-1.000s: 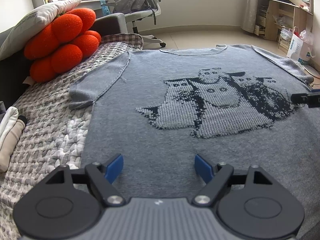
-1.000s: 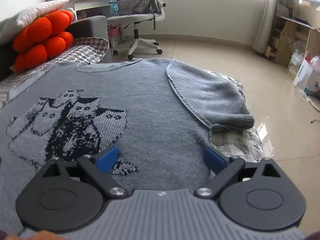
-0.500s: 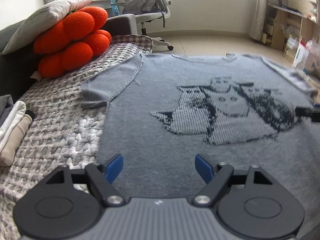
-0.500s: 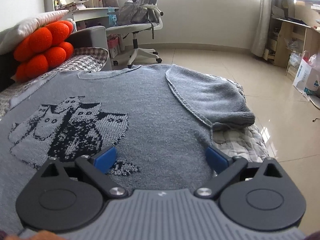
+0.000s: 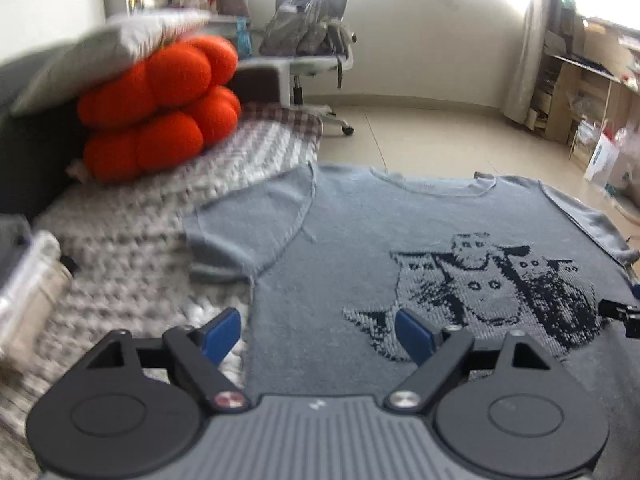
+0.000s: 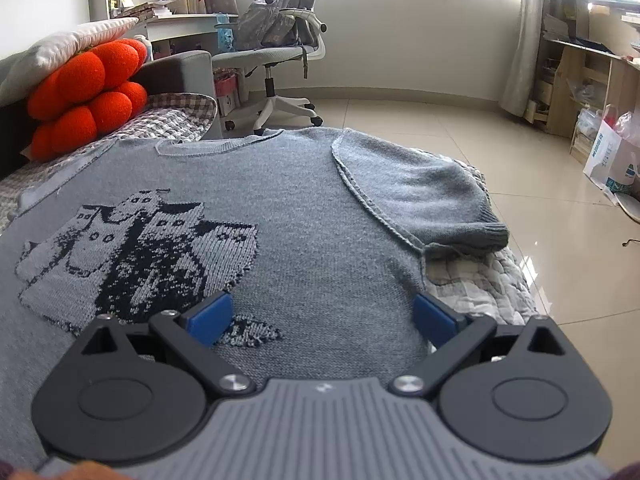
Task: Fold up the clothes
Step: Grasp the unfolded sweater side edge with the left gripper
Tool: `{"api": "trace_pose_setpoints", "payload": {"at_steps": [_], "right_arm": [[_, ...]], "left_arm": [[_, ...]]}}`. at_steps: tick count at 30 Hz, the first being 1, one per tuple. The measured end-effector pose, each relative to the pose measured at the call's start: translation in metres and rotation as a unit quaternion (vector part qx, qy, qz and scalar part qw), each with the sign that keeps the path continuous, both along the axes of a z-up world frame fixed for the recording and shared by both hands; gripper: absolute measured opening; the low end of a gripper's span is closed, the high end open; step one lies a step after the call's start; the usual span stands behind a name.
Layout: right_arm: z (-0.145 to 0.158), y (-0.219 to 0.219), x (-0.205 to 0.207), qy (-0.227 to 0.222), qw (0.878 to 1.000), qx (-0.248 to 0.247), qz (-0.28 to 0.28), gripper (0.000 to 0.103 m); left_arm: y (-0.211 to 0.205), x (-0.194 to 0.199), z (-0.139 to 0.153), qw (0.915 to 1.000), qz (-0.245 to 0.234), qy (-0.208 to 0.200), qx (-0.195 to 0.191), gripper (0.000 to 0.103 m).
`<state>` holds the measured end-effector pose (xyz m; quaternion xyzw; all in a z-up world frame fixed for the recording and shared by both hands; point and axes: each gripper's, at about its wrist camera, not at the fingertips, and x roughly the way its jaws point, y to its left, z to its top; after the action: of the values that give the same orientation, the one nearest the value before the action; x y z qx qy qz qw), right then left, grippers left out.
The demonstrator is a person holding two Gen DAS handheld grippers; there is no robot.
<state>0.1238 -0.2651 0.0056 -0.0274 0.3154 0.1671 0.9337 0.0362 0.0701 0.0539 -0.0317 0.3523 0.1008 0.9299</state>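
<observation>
A grey knitted sweater [image 5: 400, 232] with a dark cat pattern lies flat, front up, on a quilted bed cover [image 5: 132, 240]. My left gripper [image 5: 318, 332] hovers over the sweater's lower left side edge, jaws opening, gripping nothing; its left fingertip is above the quilt. The left sleeve [image 5: 248, 224] lies spread ahead of it. My right gripper [image 6: 323, 320] stands open just above the sweater [image 6: 300, 200] near its right side edge, with nothing gripped. The right sleeve [image 6: 416, 188] lies ahead of it. A tip of the right gripper [image 5: 624, 316] shows at the left wrist view's right edge.
An orange bumpy cushion [image 5: 160, 108] under a pale pillow [image 5: 108, 52] sits at the bed's far left. Folded clothes [image 5: 28, 280] lie blurred at the left. An office chair [image 6: 276, 48] stands beyond the bed. The bed edge and tiled floor [image 6: 560, 240] are to the right.
The left gripper has moved left and a little up, so the sweater's left sleeve and side edge are nearer the centre of its view; its jaws stand slightly wider. The right gripper has stayed put.
</observation>
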Motion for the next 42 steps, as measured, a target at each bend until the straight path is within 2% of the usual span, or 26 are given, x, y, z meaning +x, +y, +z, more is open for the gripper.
{"api": "trace_pose_setpoints", "payload": {"at_steps": [2,5,9,11,14,18,21,23,26,32,36,37,39,41,42], "right_arm": [[0.0,0.0,0.002,0.007,1.0,-0.001,0.009,0.103],[0.002,-0.001,0.008,0.021,0.999,-0.01,0.032,0.103],[0.007,-0.006,0.025,0.025,0.999,-0.026,0.038,0.103],[0.009,-0.017,0.042,0.036,0.999,-0.02,0.0,0.103],[0.011,-0.033,0.059,0.053,0.996,0.021,-0.062,0.103],[0.024,-0.024,0.051,0.021,0.996,0.018,-0.088,0.103],[0.036,-0.01,0.035,0.01,0.998,0.044,-0.053,0.103],[0.04,0.0,0.021,0.012,0.998,0.061,-0.013,0.103],[0.043,0.012,0.001,0.011,0.997,0.063,0.033,0.103],[0.037,0.016,-0.026,0.016,0.996,0.069,0.06,0.099],[0.031,0.017,-0.03,0.031,0.993,0.094,0.062,0.091],[0.029,0.018,-0.03,0.035,0.993,0.098,0.063,0.087],[0.024,0.02,-0.033,0.039,0.991,0.11,0.063,0.081],[0.021,0.023,-0.036,0.042,0.99,0.122,0.063,0.076],[0.018,0.024,-0.039,0.039,0.989,0.125,0.063,0.076]], "left_arm": [[0.01,0.004,-0.012,0.9998,0.005,0.007,-0.018,0.085],[0.029,0.004,-0.029,0.9989,0.017,0.015,-0.04,0.085],[0.062,-0.002,-0.031,0.998,0.041,0.006,-0.048,0.085],[0.079,-0.003,-0.028,0.9973,0.054,-0.002,-0.049,0.085],[0.102,0.002,-0.025,0.9952,0.079,-0.011,-0.056,0.085],[0.122,0.015,-0.02,0.9915,0.104,-0.024,-0.075,0.085],[0.125,0.029,-0.014,0.9907,0.107,-0.039,-0.075,0.083],[0.125,0.04,-0.012,0.99,0.113,-0.04,-0.073,0.073],[0.131,0.058,-0.013,0.9874,0.114,-0.045,-0.1,0.072],[0.15,0.096,-0.026,0.9767,0.133,-0.025,-0.166,0.07],[0.16,0.116,-0.036,0.9724,0.156,-0.009,-0.174,0.07],[0.163,0.119,-0.039,0.9719,0.159,-0.007,-0.173,0.069],[0.165,0.124,-0.042,0.972,0.159,-0.005,-0.173,0.055],[0.162,0.126,-0.043,0.9744,0.155,-0.007,-0.163,0.034],[0.16,0.127,-0.043,0.9756,0.153,-0.008,-0.157,0.033]]}}
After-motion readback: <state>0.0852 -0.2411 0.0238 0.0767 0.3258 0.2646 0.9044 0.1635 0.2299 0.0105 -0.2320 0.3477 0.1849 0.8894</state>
